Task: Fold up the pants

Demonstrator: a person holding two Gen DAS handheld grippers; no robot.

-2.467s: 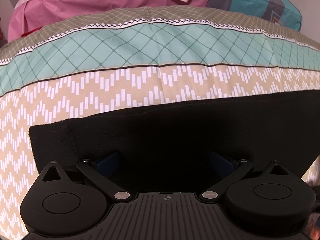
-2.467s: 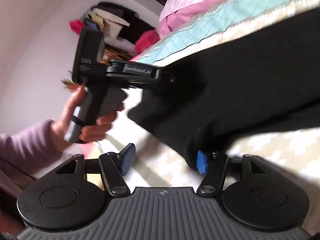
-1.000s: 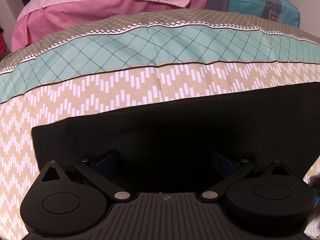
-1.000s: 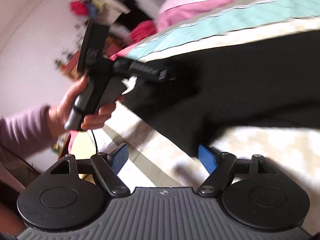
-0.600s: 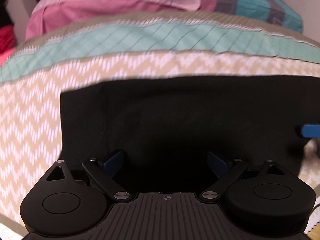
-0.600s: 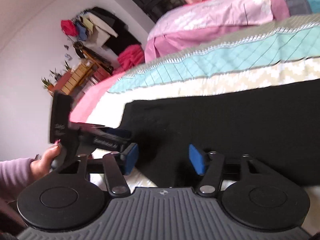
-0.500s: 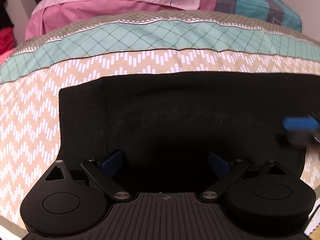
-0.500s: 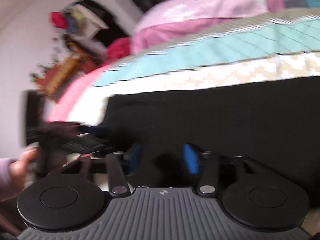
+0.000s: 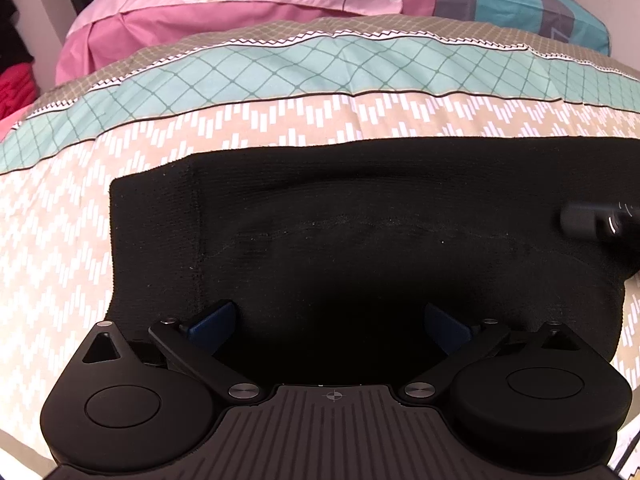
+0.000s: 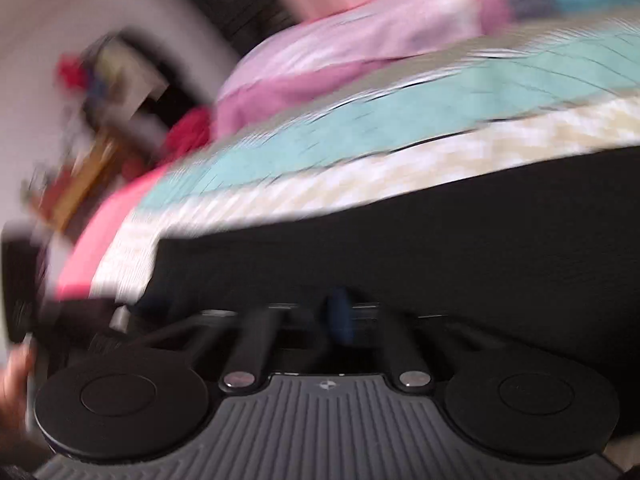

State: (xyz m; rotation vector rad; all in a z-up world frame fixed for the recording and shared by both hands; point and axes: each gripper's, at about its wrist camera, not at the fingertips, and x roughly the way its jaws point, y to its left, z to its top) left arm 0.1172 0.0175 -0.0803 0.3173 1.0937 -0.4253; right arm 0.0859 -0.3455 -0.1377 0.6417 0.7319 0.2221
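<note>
Black pants [image 9: 360, 216] lie flat on the patterned bedspread, with the hem band at the left. My left gripper [image 9: 332, 320] is open, its blue pads wide apart just above the near edge of the pants, holding nothing. In the blurred right wrist view the pants [image 10: 440, 248] fill the lower right. My right gripper [image 10: 338, 316] has its blue pads drawn together over the near edge of the pants; blur hides whether cloth is pinched. The right gripper's tip also shows at the right edge of the left wrist view [image 9: 600, 222].
The bedspread [image 9: 280, 120] has beige chevron, teal lattice and grey bands. Pink and teal pillows [image 9: 240, 0] lie at the far end. A white wall, cluttered shelves and red cloth [image 10: 188, 132] stand left of the bed. The person's left hand [image 10: 12, 368] shows at the left edge.
The pants have been laid flat after the near edge was held up. My right gripper has swung over the pants and closed its pads. The left gripper stayed open.
</note>
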